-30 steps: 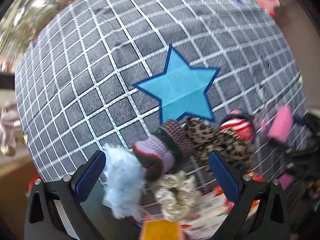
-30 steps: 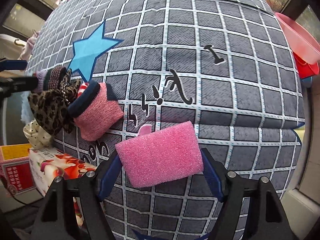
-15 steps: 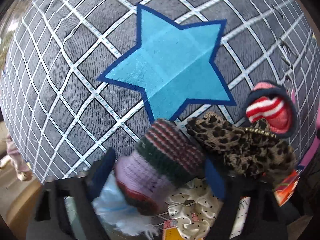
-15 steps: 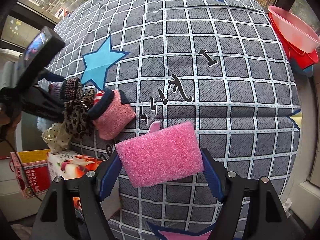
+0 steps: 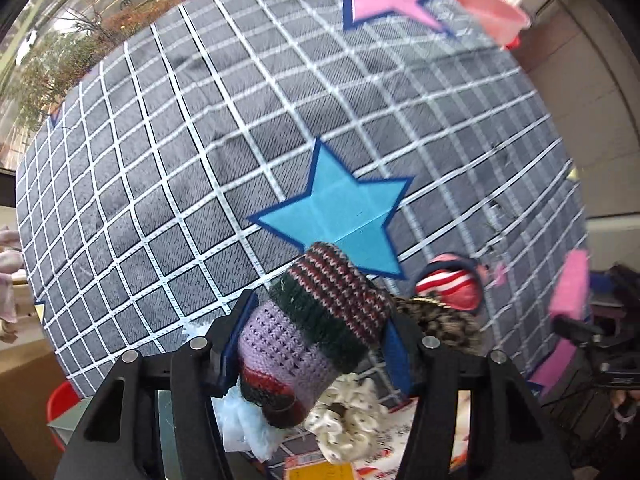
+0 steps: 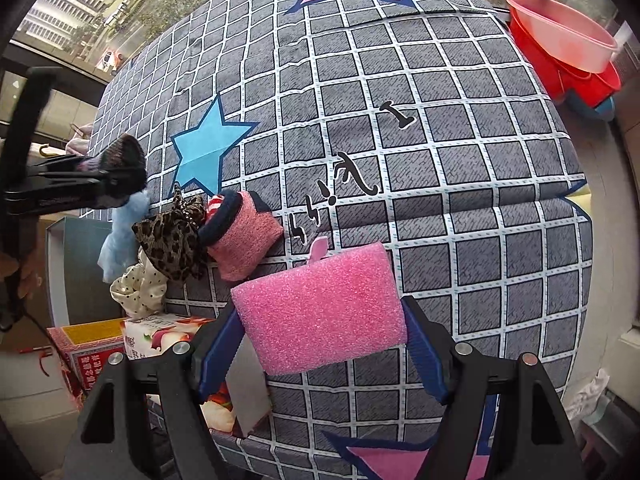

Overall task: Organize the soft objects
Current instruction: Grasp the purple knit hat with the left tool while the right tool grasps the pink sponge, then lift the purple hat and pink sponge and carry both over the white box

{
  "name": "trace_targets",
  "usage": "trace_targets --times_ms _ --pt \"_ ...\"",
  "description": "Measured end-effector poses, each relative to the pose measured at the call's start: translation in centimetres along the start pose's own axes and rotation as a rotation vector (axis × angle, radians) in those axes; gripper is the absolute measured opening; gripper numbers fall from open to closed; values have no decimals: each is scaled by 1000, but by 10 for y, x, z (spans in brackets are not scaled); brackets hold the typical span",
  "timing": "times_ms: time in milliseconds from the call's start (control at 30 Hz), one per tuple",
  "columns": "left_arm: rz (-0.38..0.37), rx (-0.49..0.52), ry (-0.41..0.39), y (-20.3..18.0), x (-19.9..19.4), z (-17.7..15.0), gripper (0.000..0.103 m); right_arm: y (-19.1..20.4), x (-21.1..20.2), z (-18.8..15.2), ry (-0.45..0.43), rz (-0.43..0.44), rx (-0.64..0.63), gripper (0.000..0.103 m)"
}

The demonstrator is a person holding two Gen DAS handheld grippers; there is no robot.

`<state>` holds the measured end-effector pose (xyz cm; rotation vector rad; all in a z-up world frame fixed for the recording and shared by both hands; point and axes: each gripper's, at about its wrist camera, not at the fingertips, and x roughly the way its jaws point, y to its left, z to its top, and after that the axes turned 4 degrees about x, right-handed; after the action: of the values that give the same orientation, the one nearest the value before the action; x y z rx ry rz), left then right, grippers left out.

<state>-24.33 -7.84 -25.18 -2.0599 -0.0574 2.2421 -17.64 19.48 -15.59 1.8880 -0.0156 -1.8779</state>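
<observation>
Our left tongs [image 5: 312, 344], jaws just closed in, grip the striped knit sock [image 5: 316, 320] above the pile at the bed's [image 6: 440, 160] near-left edge. Our right tongs [image 6: 320, 344] clamp the pink sponge [image 6: 320, 308] over the bed's near edge. The quilt's middle lies bare; red basins [image 6: 560, 52] crowd the far-right corner.

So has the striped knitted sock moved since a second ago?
Yes. The striped knitted sock has left the pile beside the leopard-print scrunchie; the left hand-held gripper, jaws just closing, clamps it, lifted, overlapping the blue star.
</observation>
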Motion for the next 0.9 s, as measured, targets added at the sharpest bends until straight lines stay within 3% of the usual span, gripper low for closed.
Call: trace_targets --times_ms 133,400,900 --pt "-25 -6 -73 4 -29 0 62 2 -7 -5 -9 -7 9 77" --pt "-85 -1 -131 -22 -50 -31 62 12 -17 -20 -26 -16 21 77" --pt "-252 105 -103 -112 -73 -135 62 21 -26 -93 10 -77 64 77"
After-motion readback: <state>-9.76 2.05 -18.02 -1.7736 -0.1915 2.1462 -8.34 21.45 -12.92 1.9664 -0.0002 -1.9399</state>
